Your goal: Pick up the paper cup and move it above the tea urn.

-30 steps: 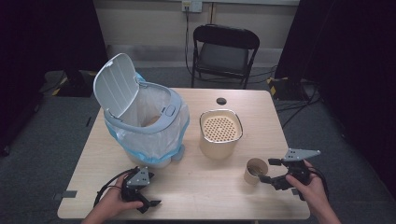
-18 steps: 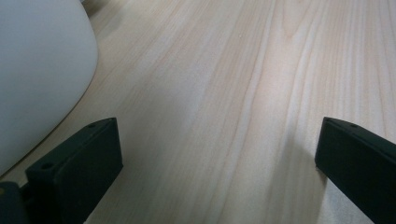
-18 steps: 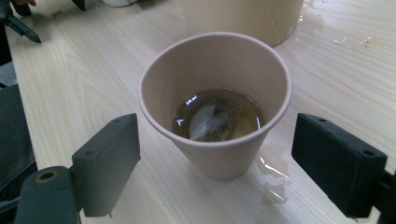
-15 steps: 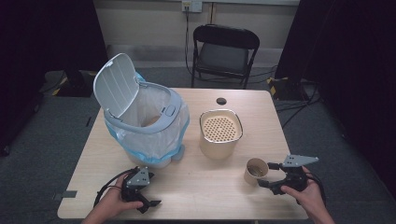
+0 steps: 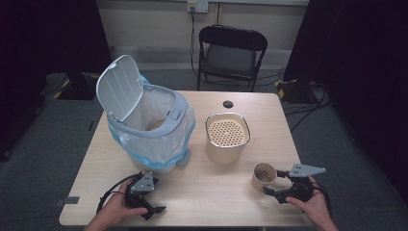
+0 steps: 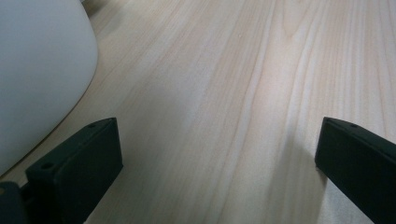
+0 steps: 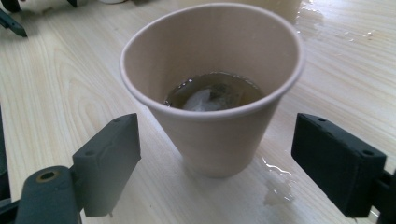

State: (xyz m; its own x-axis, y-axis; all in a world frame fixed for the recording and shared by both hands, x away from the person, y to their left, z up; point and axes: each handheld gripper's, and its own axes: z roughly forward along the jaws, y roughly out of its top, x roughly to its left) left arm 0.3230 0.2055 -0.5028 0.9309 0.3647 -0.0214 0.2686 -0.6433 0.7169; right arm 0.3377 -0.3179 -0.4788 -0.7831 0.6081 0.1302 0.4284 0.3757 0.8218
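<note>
A thin paper cup (image 7: 212, 88) with liquid inside stands on the wet tabletop (image 7: 56, 84) between the wide-spread jaws of the right tool (image 7: 215, 158); likely light, crushable, best gripped gently mid-wall.

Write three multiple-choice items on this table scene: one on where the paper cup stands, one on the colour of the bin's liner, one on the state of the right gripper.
1. Where does the paper cup stand?
A. between the right gripper's jaws
B. inside the bin
C. on the chair

2. What colour is the bin liner?
A. black
B. light blue
C. red

3. How is the right gripper?
A. shut on the cup
B. shut on nothing
C. open

Answers:
1 A: the right gripper view shows the cup between the two jaws, on the table.
2 B: pale blue plastic hangs over the bin's sides.
3 C: both jaws stand clear of the cup's wall.
</note>
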